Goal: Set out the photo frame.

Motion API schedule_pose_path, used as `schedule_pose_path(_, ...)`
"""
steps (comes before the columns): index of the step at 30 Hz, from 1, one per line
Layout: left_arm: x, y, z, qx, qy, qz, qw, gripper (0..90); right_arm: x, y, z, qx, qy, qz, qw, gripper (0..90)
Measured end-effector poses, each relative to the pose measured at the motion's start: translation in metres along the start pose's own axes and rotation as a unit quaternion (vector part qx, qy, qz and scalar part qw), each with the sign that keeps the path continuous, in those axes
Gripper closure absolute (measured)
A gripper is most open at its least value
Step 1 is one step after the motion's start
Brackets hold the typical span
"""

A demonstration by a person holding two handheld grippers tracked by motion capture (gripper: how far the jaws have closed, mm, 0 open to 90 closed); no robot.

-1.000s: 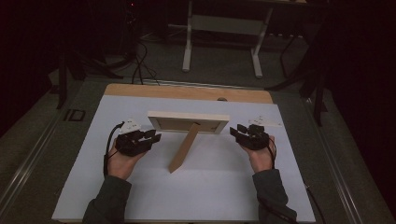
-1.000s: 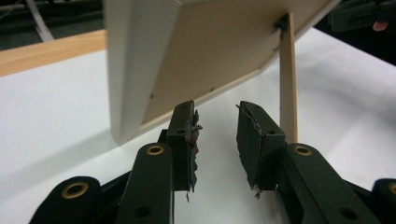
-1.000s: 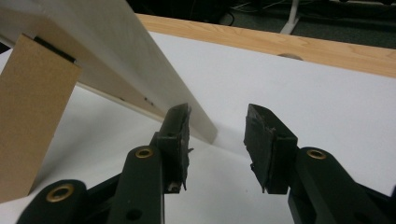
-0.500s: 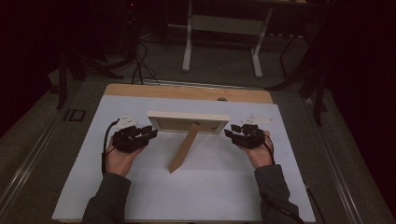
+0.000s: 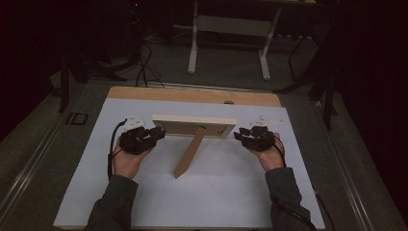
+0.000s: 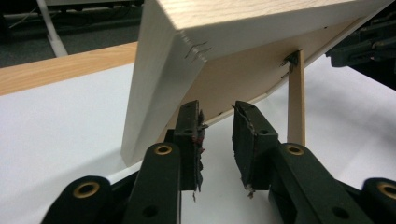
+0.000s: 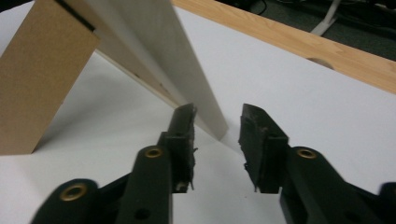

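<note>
On the white table [image 5: 144,192], seen from above, a wooden picture frame [image 5: 195,126] stood on its back strut between the left gripper [image 5: 155,135] and right gripper [image 5: 241,135]. Along the left gripper [image 6: 217,128] view, parted jaws held nothing at the frame's [image 6: 159,70] end. Along the right gripper [image 7: 217,126] view, jaws gaped empty around the frame's [image 7: 154,56] lower corner.

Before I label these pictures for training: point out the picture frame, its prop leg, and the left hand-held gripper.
picture frame [image 5: 194,120], high view, its top edge.
prop leg [image 5: 188,157], high view, middle of the strut.
left hand-held gripper [image 6: 218,121], left gripper view, midway between its fingertips.
</note>
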State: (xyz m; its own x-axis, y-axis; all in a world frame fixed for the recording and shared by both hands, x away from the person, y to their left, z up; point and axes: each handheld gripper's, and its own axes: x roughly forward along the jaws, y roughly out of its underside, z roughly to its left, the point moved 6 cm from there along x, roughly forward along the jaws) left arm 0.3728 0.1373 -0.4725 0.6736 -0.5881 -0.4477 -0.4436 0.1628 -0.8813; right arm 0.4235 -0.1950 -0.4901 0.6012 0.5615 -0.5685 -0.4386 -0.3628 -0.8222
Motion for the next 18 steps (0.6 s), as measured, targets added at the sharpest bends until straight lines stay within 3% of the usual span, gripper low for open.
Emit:
schedule_pose_path(7,0.005,-0.002,-0.003,-0.005,0.003,0.003,1.0,80.3,-0.004,-0.013,-0.004,0.024,0.014,-0.018,0.9995,81.4)
schedule_pose_path(10,0.006,-0.003,-0.005,0.003,-0.001,0.002,1.0,84.8,-0.005,-0.017,-0.004,0.032,0.01,-0.026,0.9991,87.4)
schedule_pose_path(11,0.006,-0.003,-0.006,0.008,-0.005,0.001,1.0,90.0,-0.005,-0.021,-0.004,0.036,0.008,-0.032,0.9988,89.4)
schedule_pose_path(18,0.01,-0.006,-0.011,0.018,-0.011,0.007,0.9997,90.0,-0.003,-0.032,0.003,0.027,0.002,-0.036,0.999,89.7)
